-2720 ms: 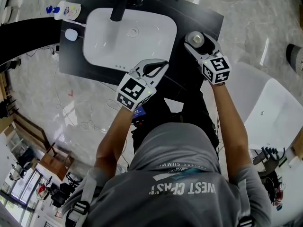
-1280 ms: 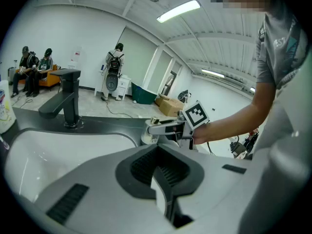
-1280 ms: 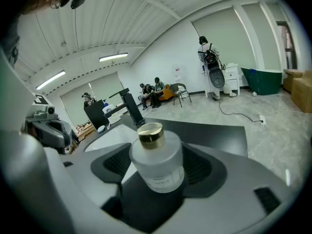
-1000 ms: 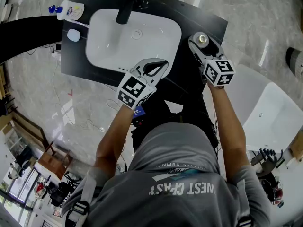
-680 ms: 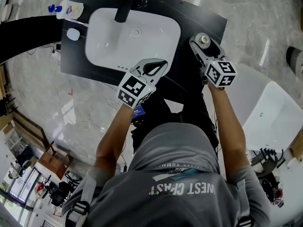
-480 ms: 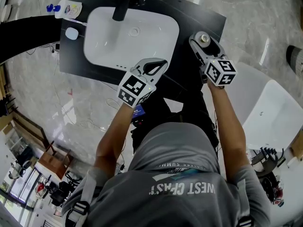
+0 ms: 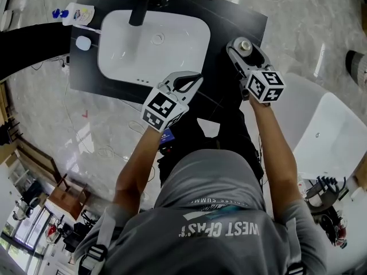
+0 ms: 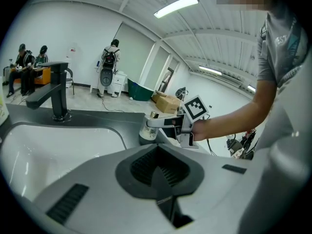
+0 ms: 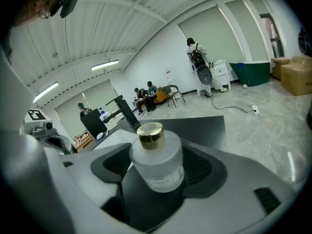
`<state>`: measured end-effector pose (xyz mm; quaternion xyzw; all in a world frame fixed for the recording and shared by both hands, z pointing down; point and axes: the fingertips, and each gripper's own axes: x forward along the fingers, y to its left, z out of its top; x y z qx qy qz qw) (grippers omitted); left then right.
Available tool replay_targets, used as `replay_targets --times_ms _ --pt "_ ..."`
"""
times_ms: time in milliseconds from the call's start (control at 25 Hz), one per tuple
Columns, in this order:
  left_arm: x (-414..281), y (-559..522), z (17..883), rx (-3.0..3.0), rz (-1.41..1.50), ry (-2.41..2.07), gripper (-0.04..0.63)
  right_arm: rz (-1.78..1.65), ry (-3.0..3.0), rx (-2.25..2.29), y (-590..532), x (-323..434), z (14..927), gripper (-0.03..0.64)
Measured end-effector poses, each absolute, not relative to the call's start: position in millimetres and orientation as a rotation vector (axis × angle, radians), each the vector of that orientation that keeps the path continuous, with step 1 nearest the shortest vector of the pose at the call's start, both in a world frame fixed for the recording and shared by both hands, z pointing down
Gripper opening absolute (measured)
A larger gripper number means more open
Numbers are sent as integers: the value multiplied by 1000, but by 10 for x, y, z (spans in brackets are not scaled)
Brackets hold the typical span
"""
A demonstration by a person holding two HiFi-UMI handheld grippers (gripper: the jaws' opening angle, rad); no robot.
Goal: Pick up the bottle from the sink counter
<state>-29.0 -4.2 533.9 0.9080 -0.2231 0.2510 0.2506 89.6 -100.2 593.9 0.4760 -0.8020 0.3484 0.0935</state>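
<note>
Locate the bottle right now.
Head view, right side: the bottle is at the right end of the black counter, beside the white sink, clamped between the fingers of the right gripper.

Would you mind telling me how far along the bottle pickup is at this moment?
Done: the right gripper has its jaws closed on both sides of the frosted, gold-capped bottle. In hand: that grip, with the bottle apparently resting on the black sink counter. Left: lifting it clear. The left gripper is shut and empty, near the white basin's front edge.
</note>
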Motion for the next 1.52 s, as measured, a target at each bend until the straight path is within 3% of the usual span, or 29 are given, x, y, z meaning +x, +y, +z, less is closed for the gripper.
replay_targets --times_ms 840,1520 --pt "-363 -24 5287 2472 671 -634 2 1035 -2395 1434 -976 863 5920 327" --pt "-518 -195 5189 2489 646 -670 2 987 -2498 1446 -1189 702 5408 327"
